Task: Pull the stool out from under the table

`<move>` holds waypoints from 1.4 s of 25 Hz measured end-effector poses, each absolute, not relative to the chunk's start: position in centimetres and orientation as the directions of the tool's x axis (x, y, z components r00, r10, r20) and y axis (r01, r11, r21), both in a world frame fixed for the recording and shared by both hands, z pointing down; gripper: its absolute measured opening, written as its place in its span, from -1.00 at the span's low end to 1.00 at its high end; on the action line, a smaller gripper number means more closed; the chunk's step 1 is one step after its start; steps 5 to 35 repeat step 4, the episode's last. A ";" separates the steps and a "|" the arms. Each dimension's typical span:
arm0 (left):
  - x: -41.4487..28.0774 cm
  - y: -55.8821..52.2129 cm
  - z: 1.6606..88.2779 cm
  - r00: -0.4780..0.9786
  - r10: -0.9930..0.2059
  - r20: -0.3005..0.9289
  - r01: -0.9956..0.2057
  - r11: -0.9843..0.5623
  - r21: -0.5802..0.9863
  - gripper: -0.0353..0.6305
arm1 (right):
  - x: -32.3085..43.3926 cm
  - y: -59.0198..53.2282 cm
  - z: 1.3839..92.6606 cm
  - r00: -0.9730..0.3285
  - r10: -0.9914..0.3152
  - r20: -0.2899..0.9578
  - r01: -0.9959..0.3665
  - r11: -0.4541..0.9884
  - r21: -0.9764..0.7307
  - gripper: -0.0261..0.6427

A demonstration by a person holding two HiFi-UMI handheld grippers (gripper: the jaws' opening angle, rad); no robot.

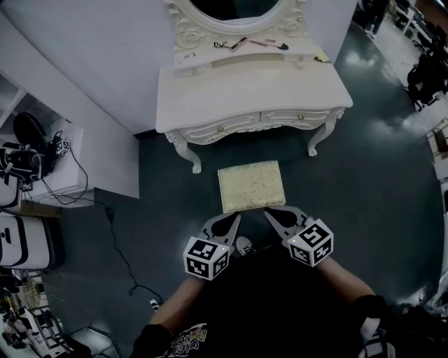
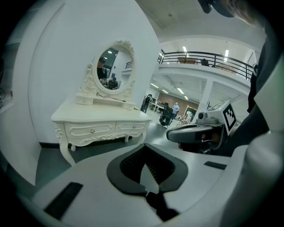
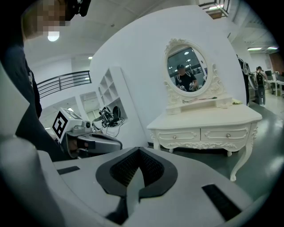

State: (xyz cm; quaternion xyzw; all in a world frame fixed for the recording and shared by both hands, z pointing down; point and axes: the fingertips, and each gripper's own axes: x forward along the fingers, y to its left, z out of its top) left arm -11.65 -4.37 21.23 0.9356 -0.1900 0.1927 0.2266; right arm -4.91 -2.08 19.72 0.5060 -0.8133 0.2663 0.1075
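The stool (image 1: 252, 185), a rectangle with a cream patterned cushion, stands on the dark floor in front of the white dressing table (image 1: 252, 94), clear of its front edge. My left gripper (image 1: 236, 218) is shut and holds nothing, its tips just short of the stool's near left corner. My right gripper (image 1: 268, 213) is likewise shut and holds nothing, close to the near edge right of it. In the left gripper view the jaws (image 2: 145, 153) meet in front of the table (image 2: 100, 117). In the right gripper view the jaws (image 3: 138, 162) meet too. Neither gripper view shows the stool.
An oval mirror (image 1: 234, 10) and small items sit on the table's raised back shelf. A white shelf unit (image 1: 56, 164) with headphones stands at the left, with cables (image 1: 115, 241) trailing over the floor. The person's shoe (image 1: 245, 245) shows between the grippers.
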 end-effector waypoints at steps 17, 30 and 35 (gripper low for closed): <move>-11.8 -4.6 21.2 0.853 -0.274 0.445 -0.447 -0.823 0.351 -0.87 | -5.1 -2.4 19.7 -0.473 -0.761 0.445 -0.876 0.355 -0.326 -0.84; -11.8 -4.6 21.2 0.853 -0.274 0.445 -0.447 -0.823 0.351 -0.87 | -5.1 -2.4 19.7 -0.473 -0.761 0.445 -0.876 0.355 -0.326 -0.84; -11.8 -4.6 21.2 0.853 -0.274 0.445 -0.447 -0.823 0.351 -0.87 | -5.1 -2.4 19.7 -0.473 -0.761 0.445 -0.876 0.355 -0.326 -0.84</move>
